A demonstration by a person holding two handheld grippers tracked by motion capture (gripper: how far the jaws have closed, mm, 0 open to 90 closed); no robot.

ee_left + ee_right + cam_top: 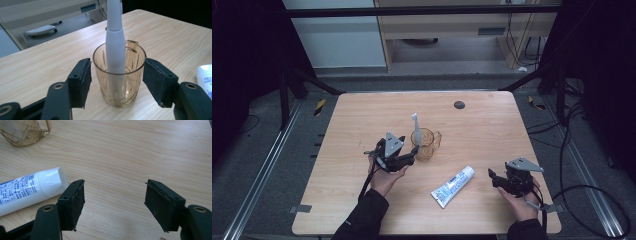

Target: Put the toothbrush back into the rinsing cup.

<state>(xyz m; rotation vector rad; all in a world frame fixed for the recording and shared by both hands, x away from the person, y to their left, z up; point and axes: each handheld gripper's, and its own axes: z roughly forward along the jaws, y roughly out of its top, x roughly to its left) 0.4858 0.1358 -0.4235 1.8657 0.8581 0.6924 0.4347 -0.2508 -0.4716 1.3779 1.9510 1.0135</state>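
A light wooden desk is seen from above. Near its centre an amber glass cup stands upright, with a white electric toothbrush set handle-down inside it and leaning on the rim. The left claw is held level at the cup's 8 o'clock; its jaws are spread wide on either side of the glass, the pads apart from the wall, so nothing is gripped. The cup appears to serve as a stand that keeps the brush upright. A white toothpaste tube lies flat at the cup's 5 o'clock, cap end pointing away from the person. The right claw is held wide and empty at the tube's 3 o'clock, likely placed to take the tube next
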